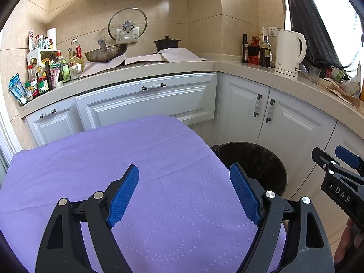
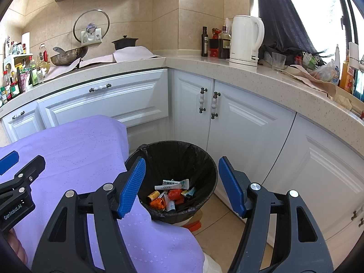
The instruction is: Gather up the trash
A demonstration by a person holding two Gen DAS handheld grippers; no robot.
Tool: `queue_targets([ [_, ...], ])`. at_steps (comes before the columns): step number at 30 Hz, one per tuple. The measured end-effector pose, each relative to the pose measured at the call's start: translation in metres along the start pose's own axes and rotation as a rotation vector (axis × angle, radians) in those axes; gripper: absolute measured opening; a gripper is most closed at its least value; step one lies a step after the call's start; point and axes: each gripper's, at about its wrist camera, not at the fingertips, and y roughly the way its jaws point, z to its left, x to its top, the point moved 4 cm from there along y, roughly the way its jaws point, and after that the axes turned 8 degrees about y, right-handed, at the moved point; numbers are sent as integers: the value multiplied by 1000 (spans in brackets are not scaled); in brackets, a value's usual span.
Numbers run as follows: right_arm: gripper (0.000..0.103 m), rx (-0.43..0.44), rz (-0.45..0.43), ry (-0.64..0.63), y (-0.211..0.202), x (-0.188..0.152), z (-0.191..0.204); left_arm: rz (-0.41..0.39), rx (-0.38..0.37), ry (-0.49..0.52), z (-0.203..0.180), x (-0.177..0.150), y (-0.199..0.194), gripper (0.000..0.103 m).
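Beside the purple-covered table (image 2: 75, 150), on the tiled floor in front of the white corner cabinets (image 2: 245, 122), stands the black-lined trash bin (image 2: 204, 166). Looking down along my right gripper (image 2: 182, 186), I see its blue pads (image 2: 133, 186) spread wide apart with nothing between them, held above the bin's mouth. At the bottom of the bin lies the trash (image 2: 170, 193): a white tube, a red wrapper, an orange crumpled packet, a small yellow can and a few more scraps I cannot name, all heaped together.

My left gripper (image 1: 184, 195) hangs over the table, whose cloth (image 1: 127, 159) carries a pattern of dotted rings. Its jaws are likewise spread wide and hold nothing; the blue pads (image 1: 122, 198) are clear of the cloth, as far as I can tell. From this side the bin (image 1: 257, 163) shows just past the table's right edge, with my right gripper (image 1: 341, 173) coming in at the far right.

Behind, the stone countertop (image 2: 193, 66) wraps around the corner. On it sit a white electric kettle (image 2: 246, 41), dark bottles (image 2: 204, 42) beside it, a clear glass (image 2: 278, 61), a wok (image 2: 68, 55) and a black pot (image 2: 125, 42) on the paper-covered stove, and a crowd of condiment bottles (image 1: 43, 75) at the left end. A glass lid (image 2: 91, 26) hangs on the tiled wall.
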Motion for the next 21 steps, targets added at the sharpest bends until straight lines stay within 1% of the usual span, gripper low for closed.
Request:
queue_targets([
  [21,65,0,2,-1,0,-1,1,-13,-9,18,-4,1,-2,80],
])
